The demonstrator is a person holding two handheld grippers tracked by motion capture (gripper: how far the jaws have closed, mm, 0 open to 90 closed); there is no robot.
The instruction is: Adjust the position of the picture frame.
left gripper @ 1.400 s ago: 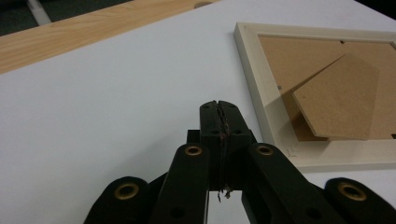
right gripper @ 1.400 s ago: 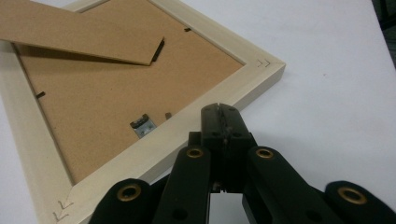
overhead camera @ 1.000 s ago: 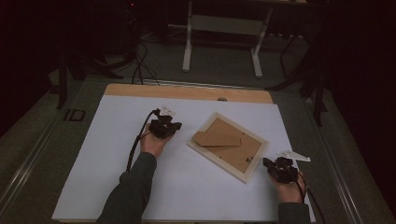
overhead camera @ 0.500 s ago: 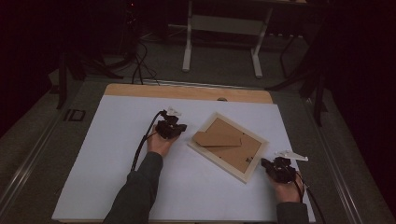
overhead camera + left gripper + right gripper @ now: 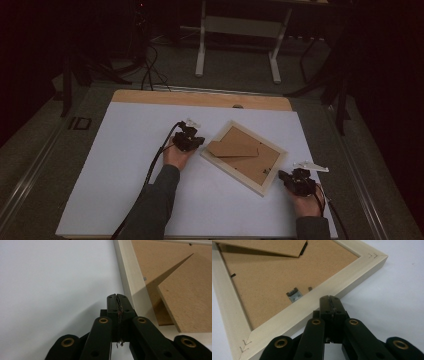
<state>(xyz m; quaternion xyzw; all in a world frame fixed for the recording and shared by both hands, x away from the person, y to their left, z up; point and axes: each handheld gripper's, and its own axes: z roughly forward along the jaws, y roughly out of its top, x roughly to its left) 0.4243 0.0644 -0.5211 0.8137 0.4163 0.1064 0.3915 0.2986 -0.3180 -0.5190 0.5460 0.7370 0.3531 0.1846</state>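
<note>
I have a picture frame (image 5: 244, 157) lying face down near the middle of the counter (image 5: 125, 165), turned askew so that its corners point toward the counter's edges. Its brown backing board (image 5: 269, 275) faces up, and the fold-out stand (image 5: 235, 148) lies partly lifted over it.

My left tool (image 5: 188, 141) sits just beside the frame's left corner, jaws pressed together and holding nothing; in the left gripper view its tip (image 5: 117, 298) is close to the pale wooden rail (image 5: 128, 277), and I cannot tell whether it touches. My right tool (image 5: 297, 181) rests near the frame's lower right corner, jaws also pressed together and empty; in the right gripper view its tip (image 5: 329, 299) lies right against the outer side of the rail (image 5: 312, 307).

I judge that I am bracketing the frame from two sides, ready to work on its back. Near my right tool a small metal clip (image 5: 294, 294) holds the backing board in. The next move, I think, calls for a fine poke or a slight spreading of one tool at that clip or under the stand, while the other steadies the rail.

There is plenty of bare counter to the left and toward me; on the right the frame's corner lies nearer the counter's edge, so a hard push that way could slide it off.
</note>
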